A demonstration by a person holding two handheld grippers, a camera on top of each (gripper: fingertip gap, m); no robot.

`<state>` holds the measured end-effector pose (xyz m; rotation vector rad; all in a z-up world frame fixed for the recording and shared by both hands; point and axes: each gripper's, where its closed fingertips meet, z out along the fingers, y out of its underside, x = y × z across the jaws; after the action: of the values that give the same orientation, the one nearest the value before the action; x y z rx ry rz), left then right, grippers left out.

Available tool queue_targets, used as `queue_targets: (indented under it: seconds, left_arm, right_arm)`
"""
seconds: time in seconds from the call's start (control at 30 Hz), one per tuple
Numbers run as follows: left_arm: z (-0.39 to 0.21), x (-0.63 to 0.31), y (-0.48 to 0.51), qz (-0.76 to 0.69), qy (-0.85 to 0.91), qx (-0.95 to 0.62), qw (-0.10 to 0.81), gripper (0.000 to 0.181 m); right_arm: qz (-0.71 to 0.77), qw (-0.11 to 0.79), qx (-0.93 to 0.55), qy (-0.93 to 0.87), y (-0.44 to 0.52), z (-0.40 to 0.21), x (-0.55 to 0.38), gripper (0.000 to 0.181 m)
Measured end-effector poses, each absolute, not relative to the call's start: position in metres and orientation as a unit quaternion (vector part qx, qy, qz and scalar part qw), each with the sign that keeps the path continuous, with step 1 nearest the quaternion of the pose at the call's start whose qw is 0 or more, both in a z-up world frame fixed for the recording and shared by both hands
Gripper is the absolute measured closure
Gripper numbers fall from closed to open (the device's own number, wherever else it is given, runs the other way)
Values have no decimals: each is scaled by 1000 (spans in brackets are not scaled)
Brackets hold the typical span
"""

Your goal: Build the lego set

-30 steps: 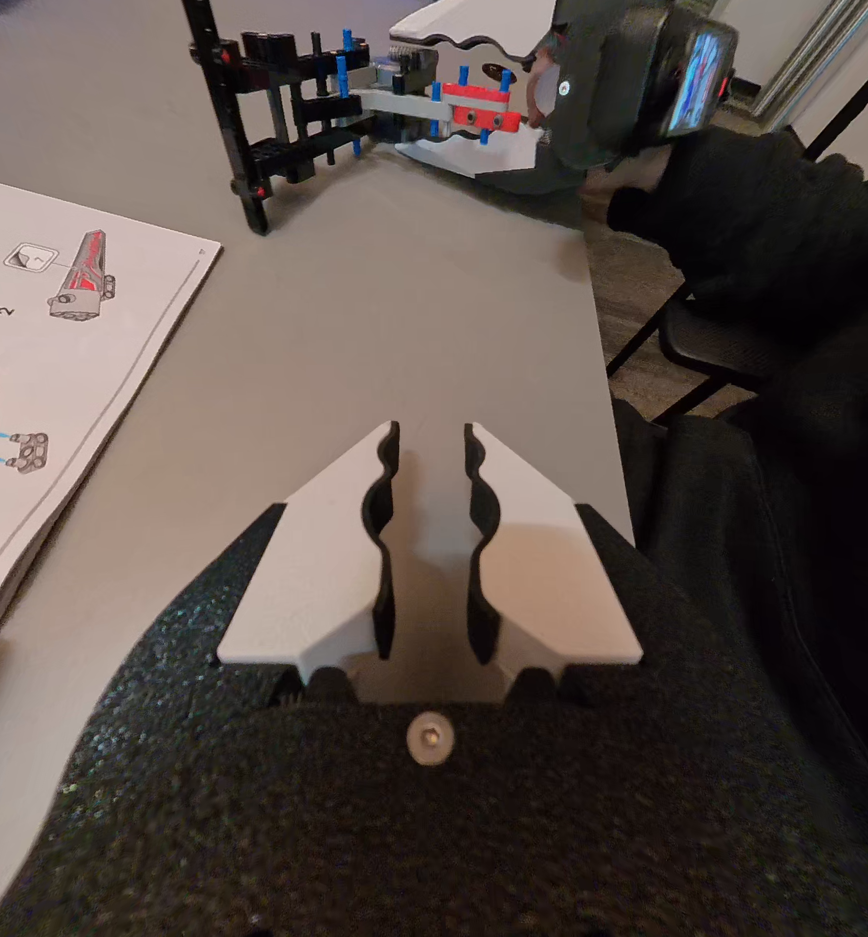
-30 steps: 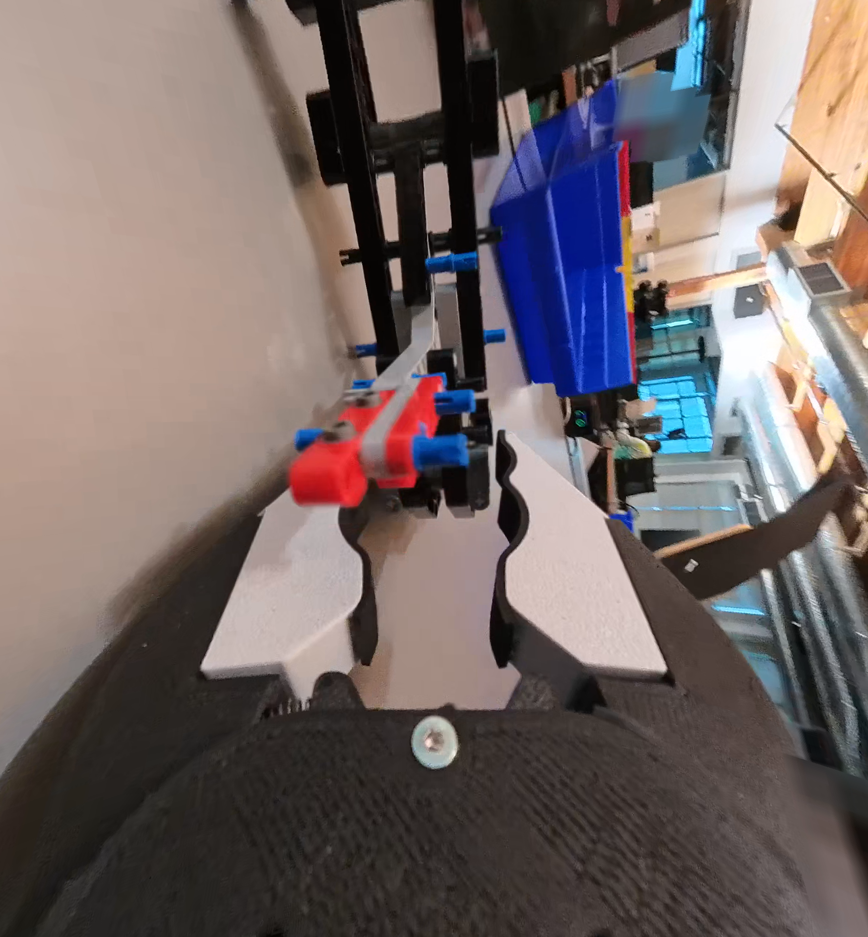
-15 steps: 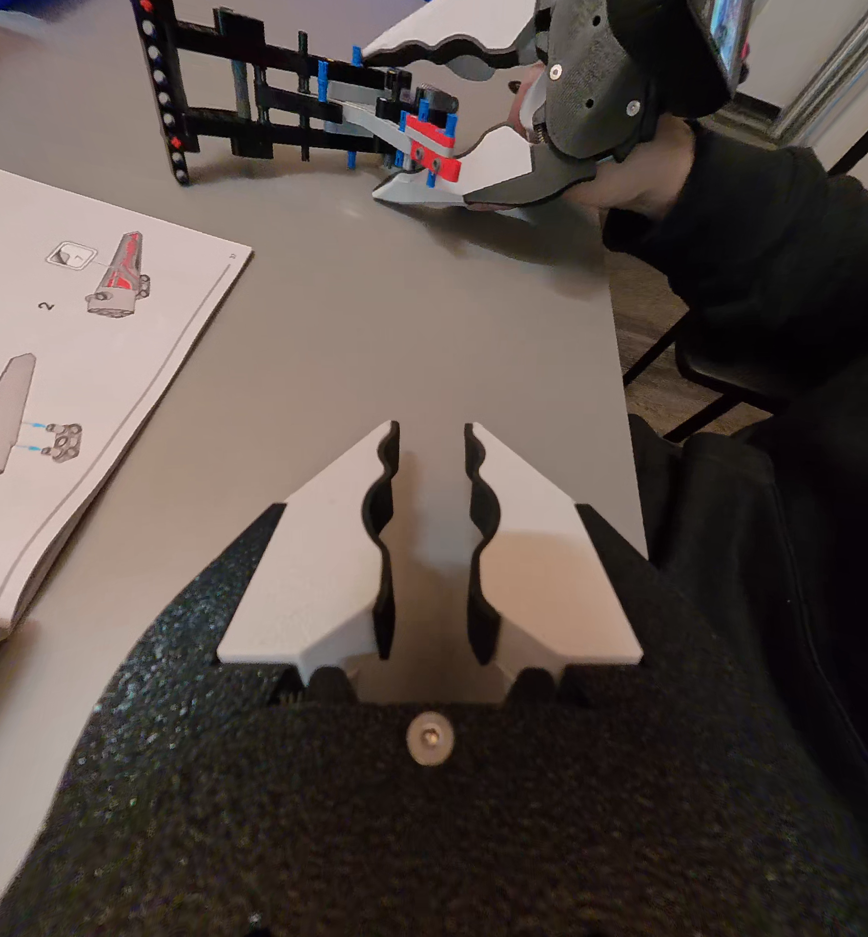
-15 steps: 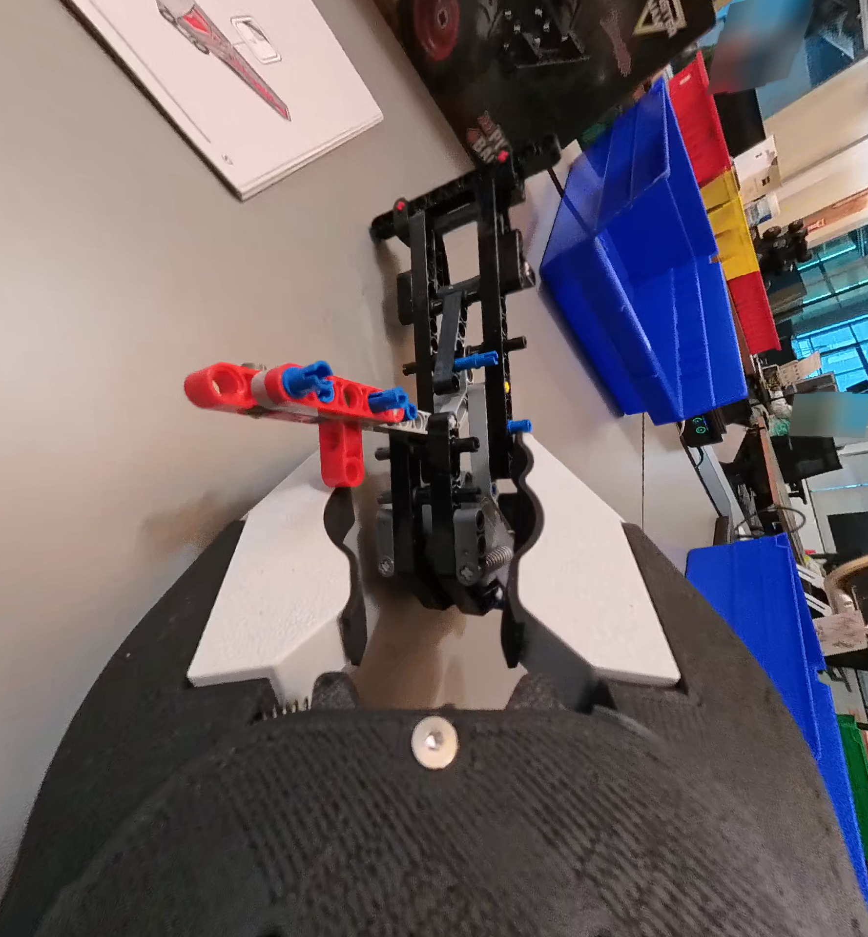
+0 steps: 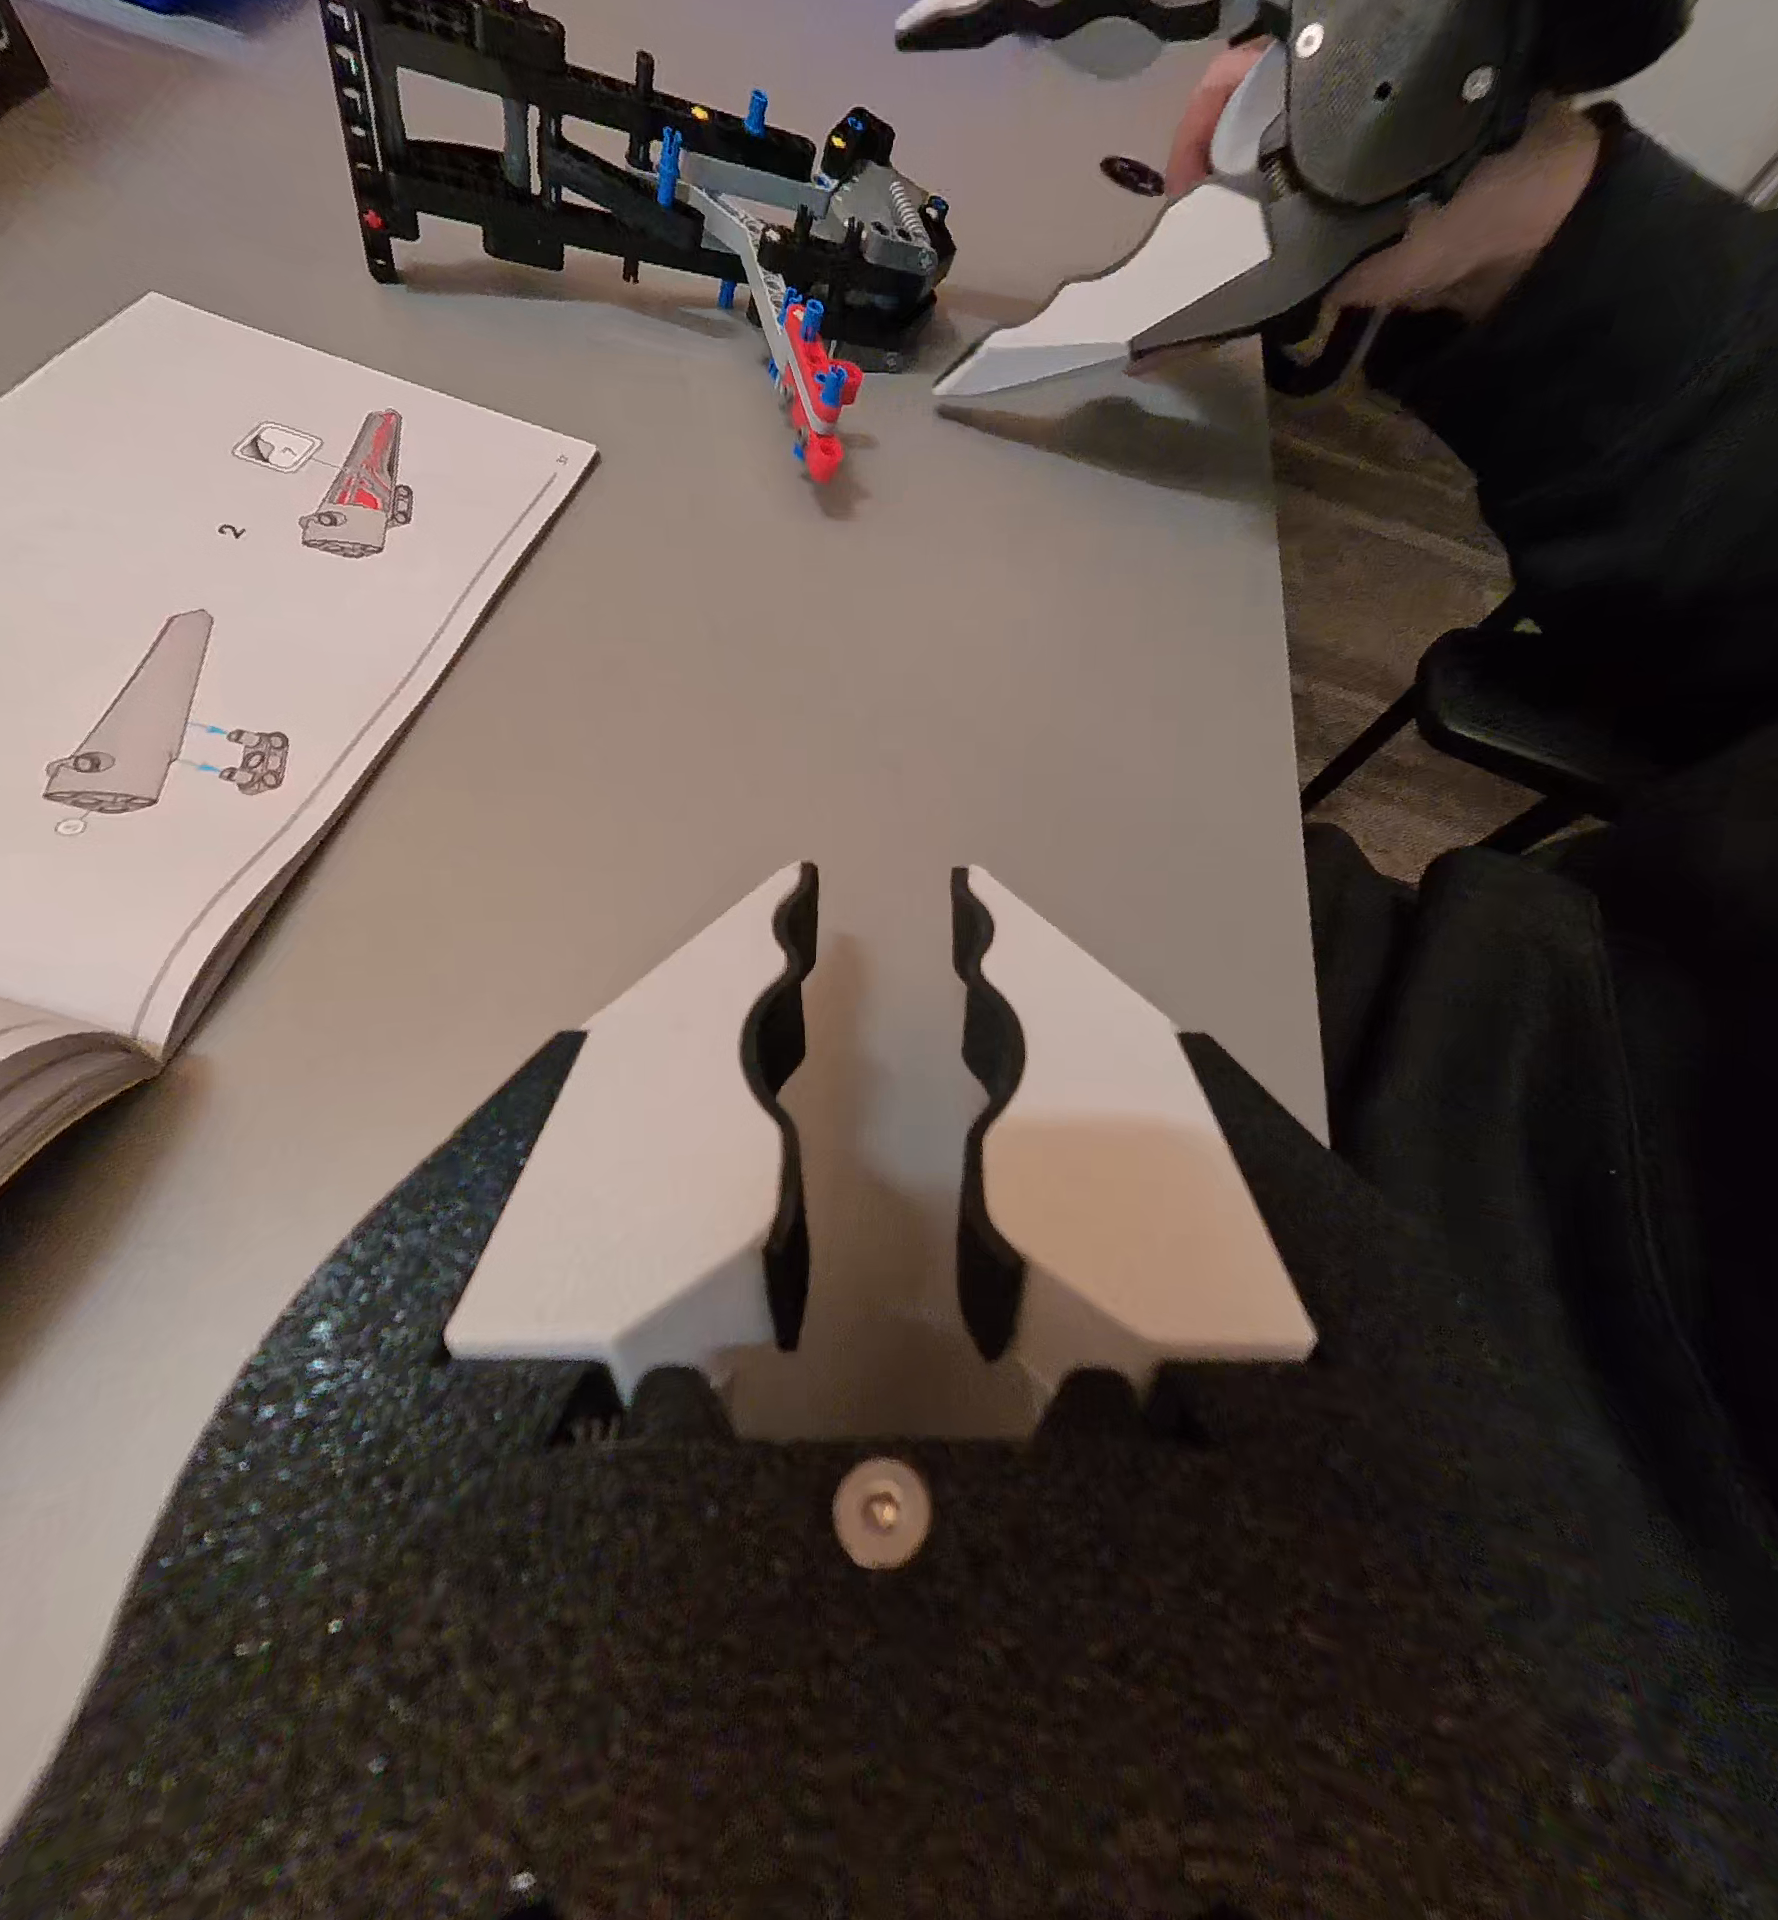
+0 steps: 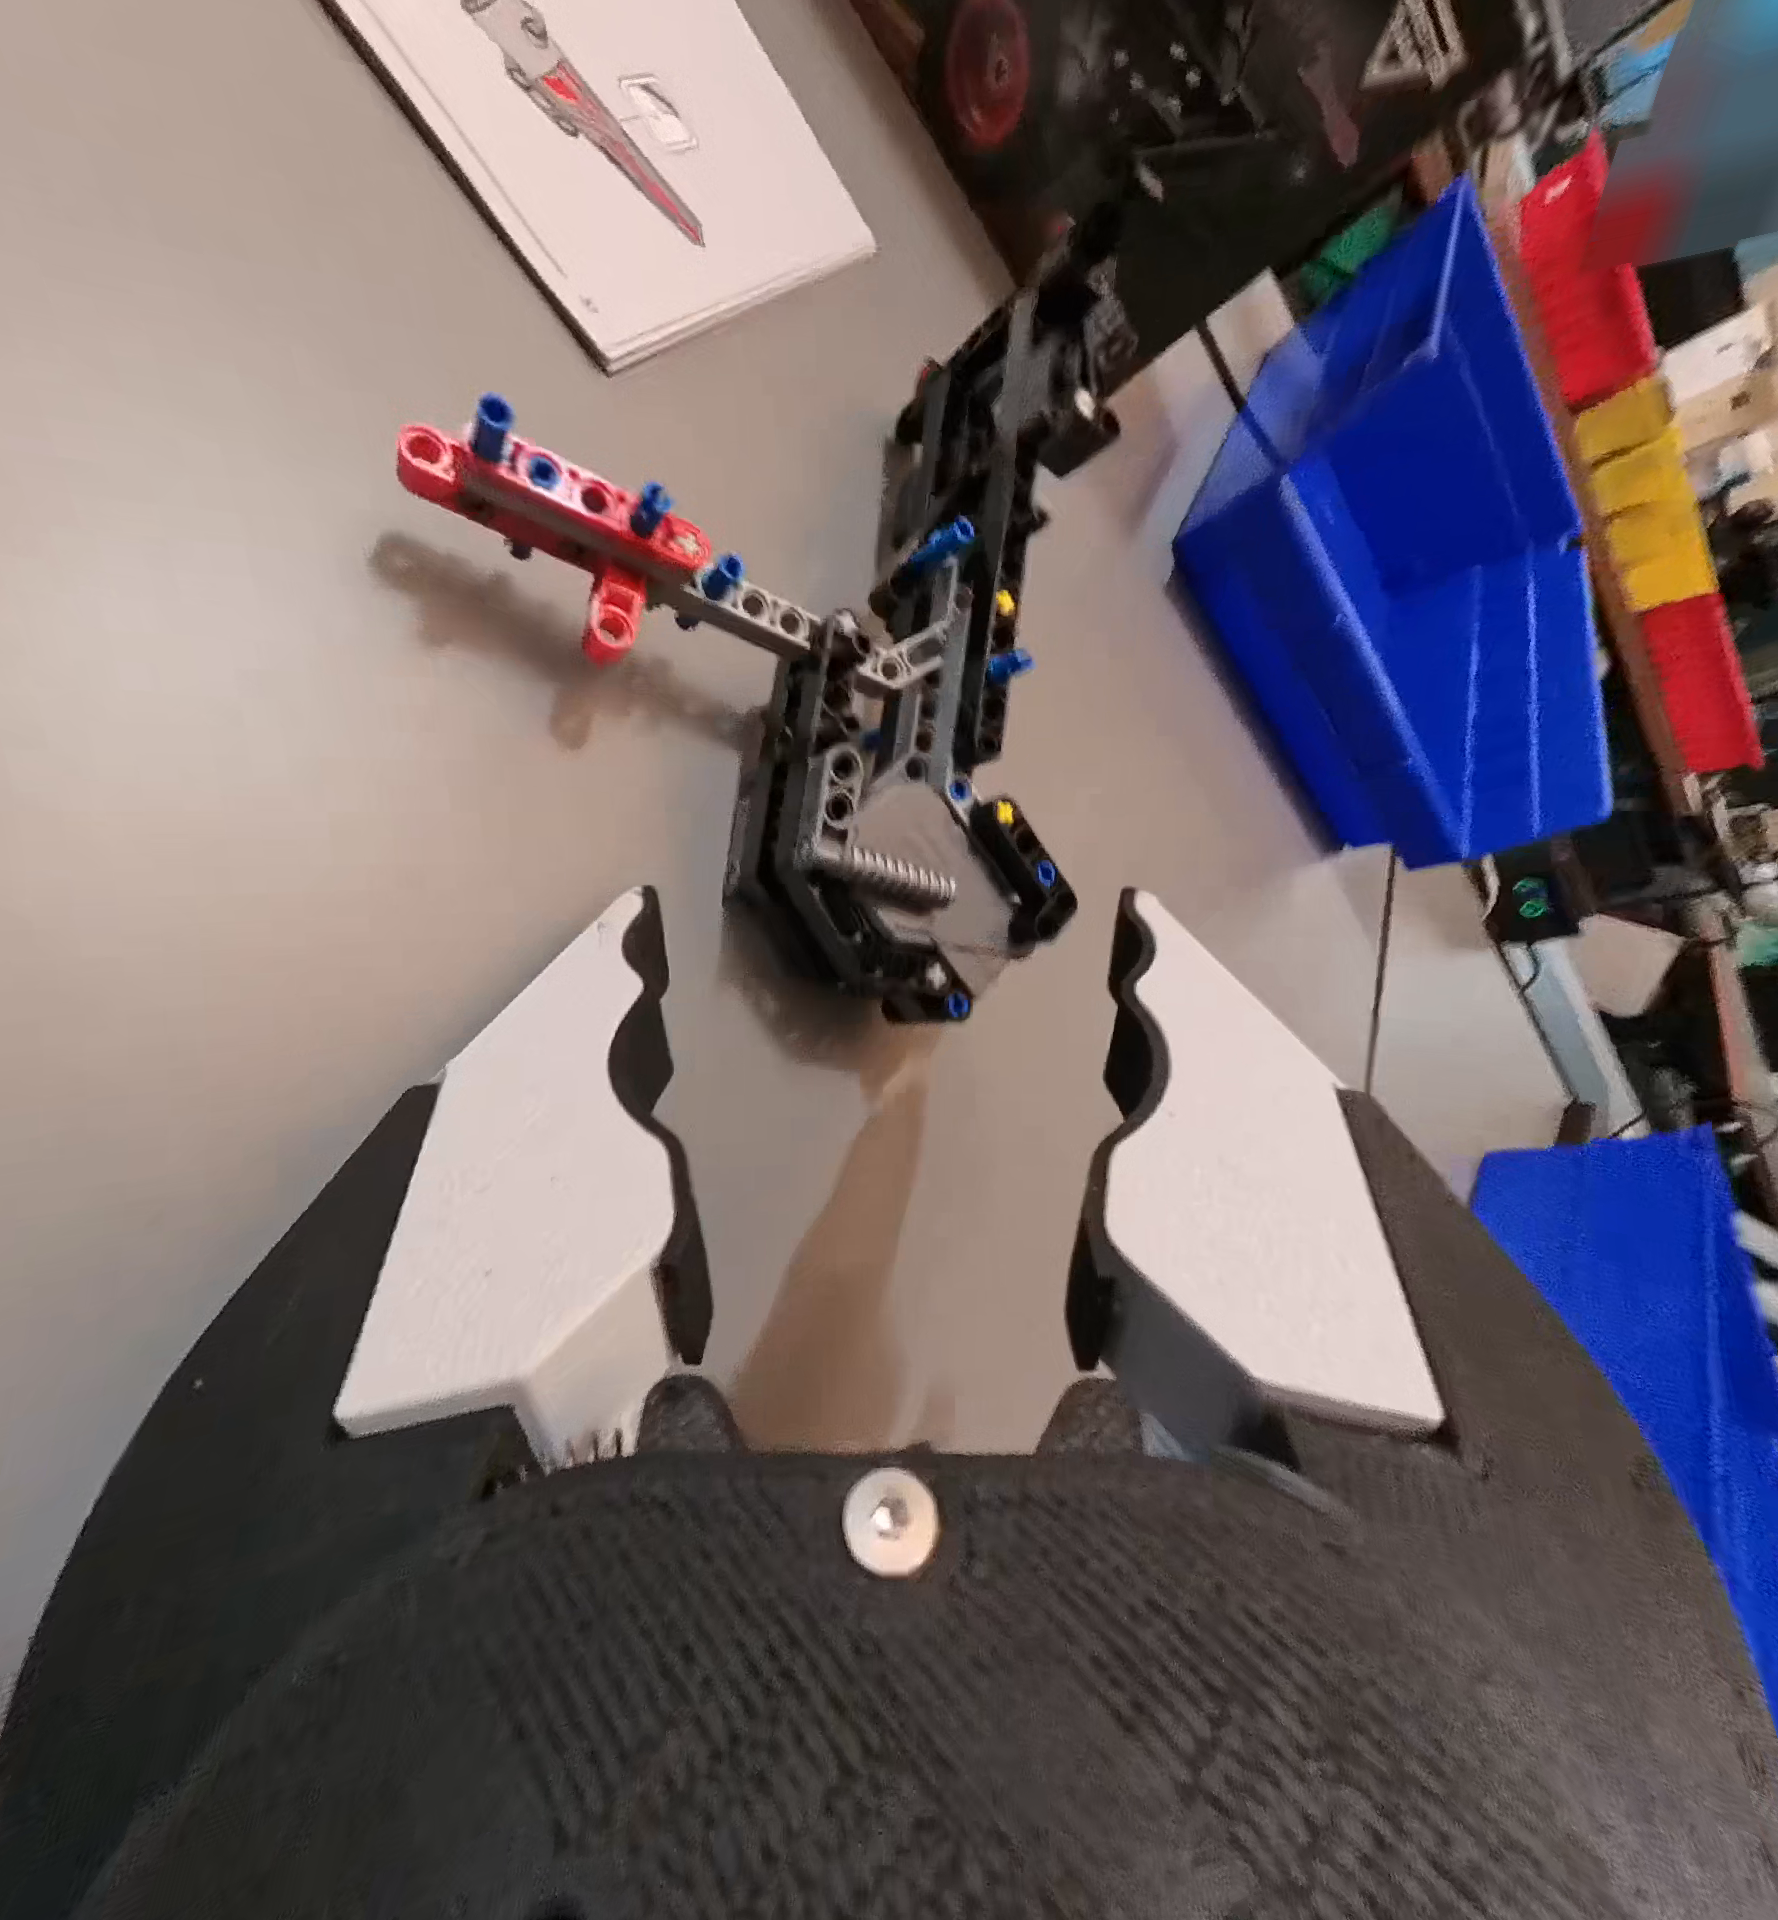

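1. Right gripper (image 6: 885, 914): seen from behind, jaws spread wide, nothing held between them.
2. Lego frame (image 6: 916, 769): black and grey, laid on the table (image 6: 189, 727) just beyond the fingertips; blue pins are fitted along it.
3. Red beam (image 6: 552, 509): joined to the frame by a grey beam, angled out to the left.
4. Booklet (image 6: 636, 156): laid open, upper left.
5. Blue bin (image 6: 1404, 603): set right of the frame.
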<state>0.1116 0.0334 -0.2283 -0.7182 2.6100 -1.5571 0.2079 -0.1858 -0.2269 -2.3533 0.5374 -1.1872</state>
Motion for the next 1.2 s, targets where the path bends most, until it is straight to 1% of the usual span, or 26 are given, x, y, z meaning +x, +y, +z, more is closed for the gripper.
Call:
queue_targets:
  seconds: [0.03, 0.17, 0.23, 0.37, 0.5, 0.67, 0.9, 1.1, 1.2]
  left_arm:
    - [-228, 112, 33, -499, 836, -228, 8, 159]
    - [-227, 111, 31, -504, 835, -221, 6, 159]
    - [-227, 110, 31, -504, 836, -219, 3, 159]
    - [-228, 106, 33, -501, 839, -214, 3, 159]
    - [-228, 104, 40, -501, 837, -222, 7, 159]
    - [-229, 104, 47, -503, 832, -233, 6, 159]
    - [-228, 102, 50, -500, 835, -231, 11, 159]
    - [-228, 99, 59, -497, 836, -230, 17, 159]
    - [-225, 98, 69, -497, 837, -225, 29, 159]
  right_arm:
    - [-423, 235, -848, 216, -191, -225, 207, 99]
    - [-368, 304, -827, 298, -198, -229, 212, 100]
    - [-351, 316, -828, 302, -197, -234, 216, 100]
    - [-345, 306, -833, 306, -205, -238, 229, 96]
    - [-358, 291, -825, 326, -223, -238, 243, 102]
    - [-377, 279, -813, 346, -243, -242, 260, 105]
    - [-355, 271, -830, 335, -245, -242, 240, 106]
    - [-367, 338, -796, 342, -240, -200, 219, 106]
    - [-366, 415, -761, 339, -217, -169, 214, 105]
